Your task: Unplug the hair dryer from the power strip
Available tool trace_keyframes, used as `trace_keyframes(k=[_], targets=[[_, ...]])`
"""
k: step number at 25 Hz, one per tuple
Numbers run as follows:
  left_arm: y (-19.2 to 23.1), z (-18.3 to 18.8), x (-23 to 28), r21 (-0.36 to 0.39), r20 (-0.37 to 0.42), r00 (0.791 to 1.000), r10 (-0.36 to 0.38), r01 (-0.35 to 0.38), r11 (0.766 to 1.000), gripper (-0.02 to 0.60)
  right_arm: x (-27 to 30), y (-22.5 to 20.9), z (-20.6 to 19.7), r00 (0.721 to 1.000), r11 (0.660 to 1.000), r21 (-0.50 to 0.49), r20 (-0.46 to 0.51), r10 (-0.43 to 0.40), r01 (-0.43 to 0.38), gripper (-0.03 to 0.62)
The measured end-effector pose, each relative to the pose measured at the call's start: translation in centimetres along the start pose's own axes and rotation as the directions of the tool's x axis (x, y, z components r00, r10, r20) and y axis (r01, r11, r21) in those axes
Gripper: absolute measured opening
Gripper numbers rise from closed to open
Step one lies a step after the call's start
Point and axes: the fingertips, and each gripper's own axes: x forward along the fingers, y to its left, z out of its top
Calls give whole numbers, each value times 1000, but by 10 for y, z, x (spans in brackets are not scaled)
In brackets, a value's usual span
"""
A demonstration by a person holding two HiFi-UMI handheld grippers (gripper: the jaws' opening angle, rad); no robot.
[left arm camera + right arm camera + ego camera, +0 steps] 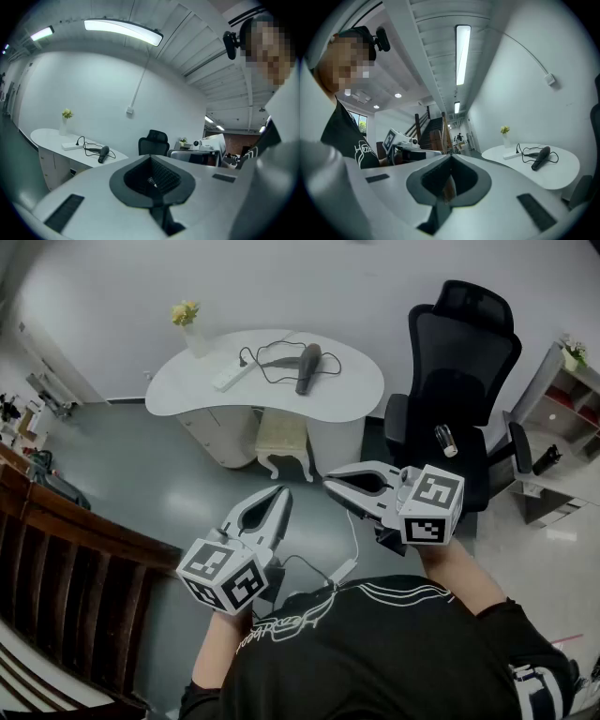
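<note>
While the plug looks seated in the strip, with the dryer lying just right of it on the white table, I count nothing of the job as done. My left gripper is clenched on nothing, and so is my right gripper, both well short of the table. I judge the approach, the grip on the plug and the pull are all left.
</note>
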Motion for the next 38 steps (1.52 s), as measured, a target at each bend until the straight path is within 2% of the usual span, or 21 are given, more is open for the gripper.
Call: trace_keyframes(k=[4,7,14,19,24,30,34,38], targets=[[0,0,-1,5,1,1000,0,0,1000,3,-1,0,2,1000,1000,-5,7,-9,9,-3],[-1,-1,-3,3,7,1000,5,-5,1000,3,-3,0,5,999,1000,27,36,-6,5,-3],[6,-3,-19,-16,38,998,49,-48,999,3,4,1,5,998,998,67,54,7,-10,-2],[28,-3,-30,-19,48,995,83,-82,996,3,27,0,7,993,995,80,105,46,-55,-3],[55,-7,-27,-46,35,998,57,-56,997,3,55,-13,1,993,989,132,99,60,-73,-3],[115,10,-14,-33,30,998,48,-47,998,3,106,-48,2,998,1000,-14,55,19,-19,-3],[177,19,-3,-47,9,999,39,-39,998,3,156,-87,-2,999,999,46,48,-14,12,-3],[252,30,12,-95,-13,1000,16,-17,995,3,219,-127,-3,999,998,49,13,-48,47,-3]])
